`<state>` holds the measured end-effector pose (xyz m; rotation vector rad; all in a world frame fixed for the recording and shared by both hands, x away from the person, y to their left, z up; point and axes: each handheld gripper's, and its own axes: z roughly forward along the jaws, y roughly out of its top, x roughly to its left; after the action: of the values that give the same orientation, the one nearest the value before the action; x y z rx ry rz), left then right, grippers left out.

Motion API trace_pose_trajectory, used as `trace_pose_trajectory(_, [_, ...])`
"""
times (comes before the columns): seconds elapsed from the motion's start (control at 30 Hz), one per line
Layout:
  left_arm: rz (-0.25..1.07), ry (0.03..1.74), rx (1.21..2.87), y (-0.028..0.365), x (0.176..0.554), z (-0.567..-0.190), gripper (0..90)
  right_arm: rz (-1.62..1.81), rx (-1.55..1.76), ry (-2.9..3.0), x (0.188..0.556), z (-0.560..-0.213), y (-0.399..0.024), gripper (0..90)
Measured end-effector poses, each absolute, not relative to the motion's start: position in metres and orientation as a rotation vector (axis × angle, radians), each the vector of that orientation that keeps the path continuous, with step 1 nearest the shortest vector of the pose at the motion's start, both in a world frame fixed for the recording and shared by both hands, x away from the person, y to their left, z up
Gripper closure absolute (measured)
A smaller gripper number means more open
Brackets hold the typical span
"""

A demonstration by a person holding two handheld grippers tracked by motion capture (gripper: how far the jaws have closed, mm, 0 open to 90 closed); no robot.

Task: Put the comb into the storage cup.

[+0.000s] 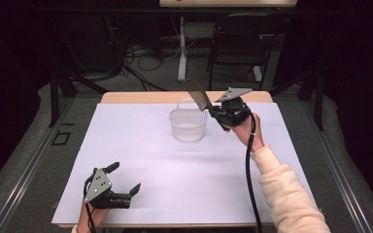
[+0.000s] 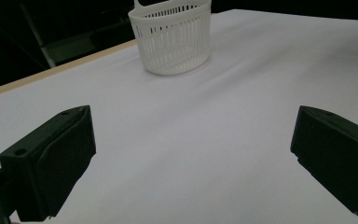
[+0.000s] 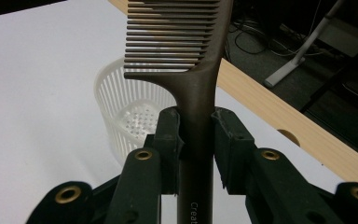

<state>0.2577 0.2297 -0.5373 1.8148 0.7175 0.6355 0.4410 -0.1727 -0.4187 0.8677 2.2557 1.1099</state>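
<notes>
While the right tongs clamp the comb by its handle above the basket at frame centre, it could slip sideways; left tongs, lower left, gape empty.

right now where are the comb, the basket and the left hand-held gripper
comb (image 3: 199, 93): right gripper view, on its handle just above the jaws
white slotted basket (image 2: 173, 39): left gripper view, on its side wall
left hand-held gripper (image 1: 125, 178): high view, midway between its fingertips
</notes>
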Motion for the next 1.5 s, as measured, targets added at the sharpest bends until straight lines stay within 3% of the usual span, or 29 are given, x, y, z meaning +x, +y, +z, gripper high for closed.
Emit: trace_pose_trajectory(1.5, [0.636, 0.717, 1.816, 0.2301, 0.2574, -0.5373, 0.0, 1.193, 0.872, 2.17, 0.4492, -0.4148, -0.1624, 72.6])
